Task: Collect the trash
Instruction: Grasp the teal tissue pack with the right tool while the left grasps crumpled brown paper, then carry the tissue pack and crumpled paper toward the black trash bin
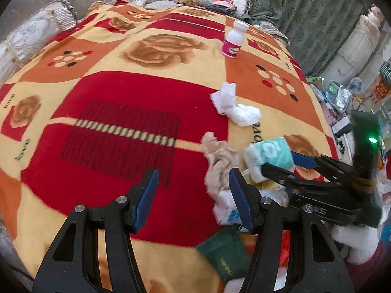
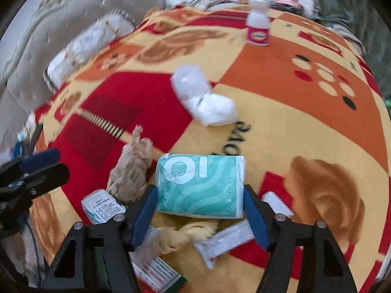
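A teal tissue pack (image 2: 199,185) sits between the fingers of my right gripper (image 2: 200,189), and both pads touch its ends. It hangs over a heap of trash: a beige crumpled paper (image 2: 132,171), a twisted yellow wad (image 2: 185,236) and white packets (image 2: 224,241). In the left wrist view my left gripper (image 1: 194,173) stands open over the red patch of the blanket with nothing between its fingers. The right gripper (image 1: 278,161) holds the pack (image 1: 268,153) just to its right. A white crumpled tissue (image 1: 234,107) lies farther back, and a white bottle with a pink label (image 1: 233,40) stands beyond it.
All of this rests on a bed with a red, orange and yellow blanket (image 1: 122,85). Pillows (image 1: 36,31) and a padded headboard line the far left. A green booklet (image 1: 224,254) lies at the near edge. Past the bed's right edge are curtains and clutter (image 1: 339,95).
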Motion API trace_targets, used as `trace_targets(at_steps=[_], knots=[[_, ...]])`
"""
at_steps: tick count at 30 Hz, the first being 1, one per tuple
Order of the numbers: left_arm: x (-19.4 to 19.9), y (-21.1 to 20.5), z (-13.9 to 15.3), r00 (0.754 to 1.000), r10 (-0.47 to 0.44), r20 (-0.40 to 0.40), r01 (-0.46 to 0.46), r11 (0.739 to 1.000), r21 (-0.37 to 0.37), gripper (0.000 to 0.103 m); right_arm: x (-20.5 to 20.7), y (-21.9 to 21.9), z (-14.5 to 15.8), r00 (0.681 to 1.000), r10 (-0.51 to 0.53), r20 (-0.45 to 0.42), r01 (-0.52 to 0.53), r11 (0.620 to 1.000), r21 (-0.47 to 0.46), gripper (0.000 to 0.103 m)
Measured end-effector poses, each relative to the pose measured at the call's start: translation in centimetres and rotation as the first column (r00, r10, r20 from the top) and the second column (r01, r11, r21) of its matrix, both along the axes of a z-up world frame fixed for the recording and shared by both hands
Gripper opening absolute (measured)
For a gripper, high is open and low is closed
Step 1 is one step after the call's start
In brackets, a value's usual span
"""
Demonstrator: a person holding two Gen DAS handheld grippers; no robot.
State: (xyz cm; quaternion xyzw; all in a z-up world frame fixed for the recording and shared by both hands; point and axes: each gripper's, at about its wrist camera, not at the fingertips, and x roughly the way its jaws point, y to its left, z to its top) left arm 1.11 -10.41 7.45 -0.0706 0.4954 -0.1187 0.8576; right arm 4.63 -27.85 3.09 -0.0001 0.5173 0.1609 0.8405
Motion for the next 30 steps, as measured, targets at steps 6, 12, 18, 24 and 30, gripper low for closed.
trace_targets(at_steps=[6, 12, 18, 24, 30], knots=[[2.5, -3.7, -2.8, 0.996, -0.065, -0.061, 0.067, 0.997, 0.03, 0.058, -2.4, -4.0, 3.1, 0.993, -0.077, 0.09, 0.072, 0.996, 0.057, 0.064], [2.8, -4.5, -3.8, 0.995, -0.066, -0.08, 0.068, 0.998, 0.014, 0.025, -5.2, -6.8, 4.7, 0.982, -0.136, 0.127, 0.126, 0.988, 0.085, 0.064], [0.4, -4.9, -0.2, 0.996, -0.086, 0.002, 0.086, 0.996, -0.004, 0.022, -7.8, -8.1, 4.5, 0.98, -0.153, 0.131, 0.145, 0.987, 0.068, 0.064], [-2.9, -7.3, 3.2, 0.988, -0.142, 0.068, 0.143, 0.989, -0.02, 0.022, -10.4, -9.2, 4.1, 0.978, -0.167, 0.122, 0.16, 0.985, 0.071, 0.064], [-6.0, -10.8, 4.7, 0.972, -0.209, 0.105, 0.213, 0.976, -0.031, 0.022, -13.3, -10.9, 4.2, 0.973, -0.194, 0.127, 0.187, 0.98, 0.068, 0.064]])
